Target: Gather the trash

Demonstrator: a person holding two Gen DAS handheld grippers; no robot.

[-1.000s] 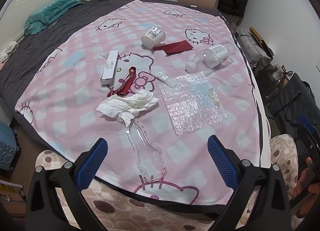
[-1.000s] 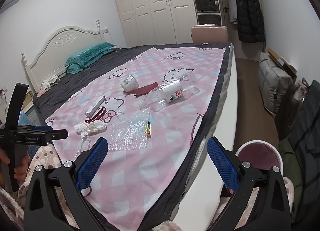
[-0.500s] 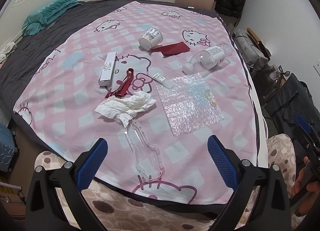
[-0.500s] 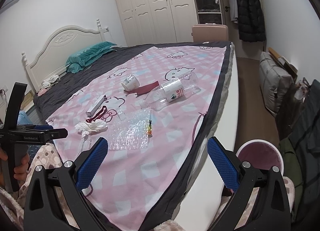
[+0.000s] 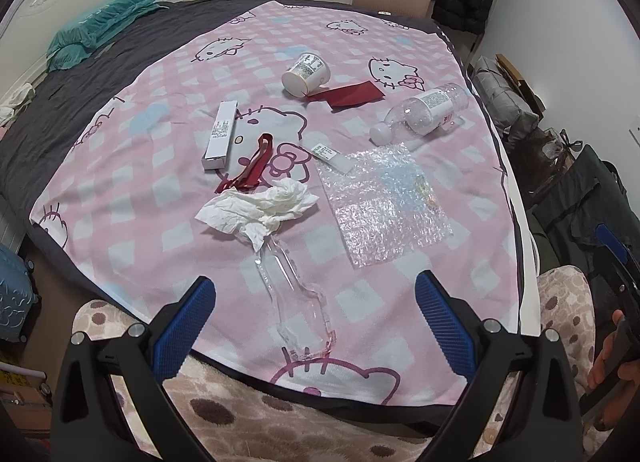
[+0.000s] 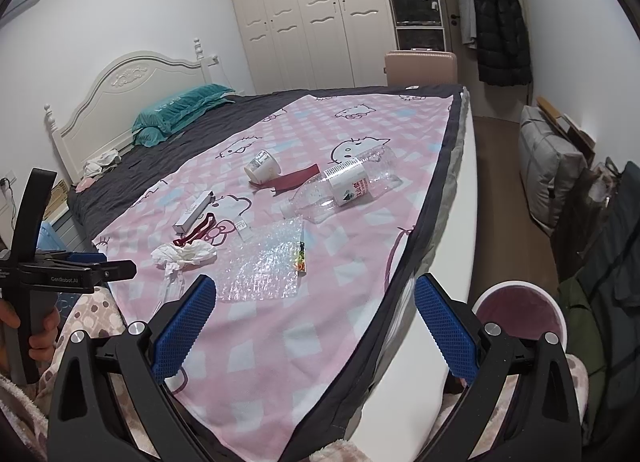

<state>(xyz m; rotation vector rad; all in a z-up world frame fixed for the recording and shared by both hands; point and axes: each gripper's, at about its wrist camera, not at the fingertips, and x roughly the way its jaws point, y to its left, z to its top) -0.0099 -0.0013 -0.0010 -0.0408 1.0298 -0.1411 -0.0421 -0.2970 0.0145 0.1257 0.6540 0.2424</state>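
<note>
Scattered over a pink cat-print blanket (image 5: pixel 132 197) on the bed, the trash lies in a loose cluster, and neither gripper touches any of it. Nearest the left gripper (image 5: pixel 314 316) is a clear plastic tray (image 5: pixel 296 302), its far end tucked under a crumpled tissue (image 5: pixel 260 207). Just beyond the tissue lies a red ribbon (image 5: pixel 256 169), with a long white box (image 5: pixel 220 133) beside it. To the right a sheet of bubble wrap (image 5: pixel 386 205) lies flat, a small wrapper (image 6: pixel 301 256) on its edge and a small clear packet (image 5: pixel 332 155) at its far corner. Farther back, a paper cup (image 5: pixel 306 73) lies on its side against a piece of red paper (image 5: pixel 348 95), and an empty plastic bottle (image 6: pixel 344 185) lies on its side near the blanket's right edge. The left gripper's jaws stand wide apart, holding nothing; so do those of the right gripper (image 6: pixel 314 316), which hangs over the bed's corner. Beside the bed on the floor stands a white bin (image 6: pixel 558 312) with a pink liner. A dark sheet (image 6: pixel 168 153) covers the rest of the bed, with teal pillows (image 6: pixel 180 105) at a white headboard (image 6: pixel 120 89); a white wardrobe (image 6: pixel 312 17), a pink suitcase (image 6: pixel 420 67) and a hanging black coat (image 6: pixel 500 25) stand beyond.
</note>
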